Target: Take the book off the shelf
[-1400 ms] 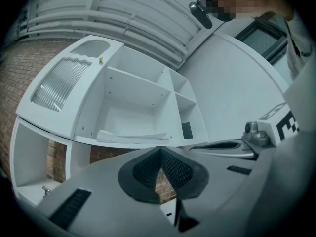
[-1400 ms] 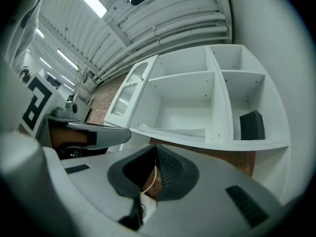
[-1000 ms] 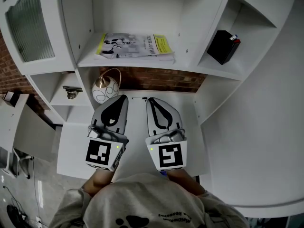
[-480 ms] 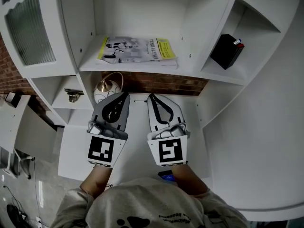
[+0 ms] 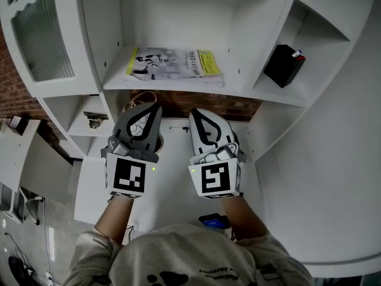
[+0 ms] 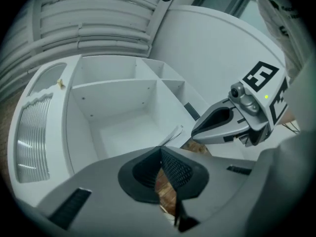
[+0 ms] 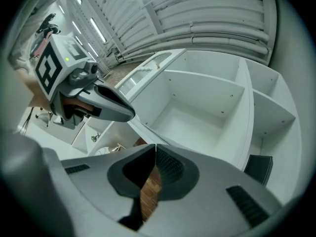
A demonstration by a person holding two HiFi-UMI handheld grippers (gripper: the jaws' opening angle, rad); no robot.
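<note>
**Head view.** The book [image 5: 174, 64] lies flat on the white shelf [image 5: 178, 84] in the middle compartment, yellow-edged cover up, with nothing touching it. The left gripper [image 5: 156, 107] and right gripper [image 5: 194, 113] sit side by side below the shelf's front edge. Both point toward 12 o'clock, and the book is at 12 o'clock from both tips. Neither tip reaches the book, and the shelf board stands between them. A black box [image 5: 283, 65] sits in the side compartment at 3 o'clock of the book. A small brass object [image 5: 95, 119] sits in a cubby at 9 o'clock of the left gripper.

**Left gripper view.** The jaws are pressed together with nothing between the pads; only brick shows through the slit below them. A thin page edge, probably the book, shows at 12 o'clock just above the jaw tips. The right gripper is at 2 o'clock.

**Right gripper view.** The jaws are together and empty. The open compartment is at 12 o'clock and the left gripper at 10 o'clock. I cannot make out the book here.

**Progress (judgement).** This is the approach stage only. The book is not yet gripped or lifted. Still to do: open the jaws, reach the book's edge, close on it, and draw it off the shelf.
</note>
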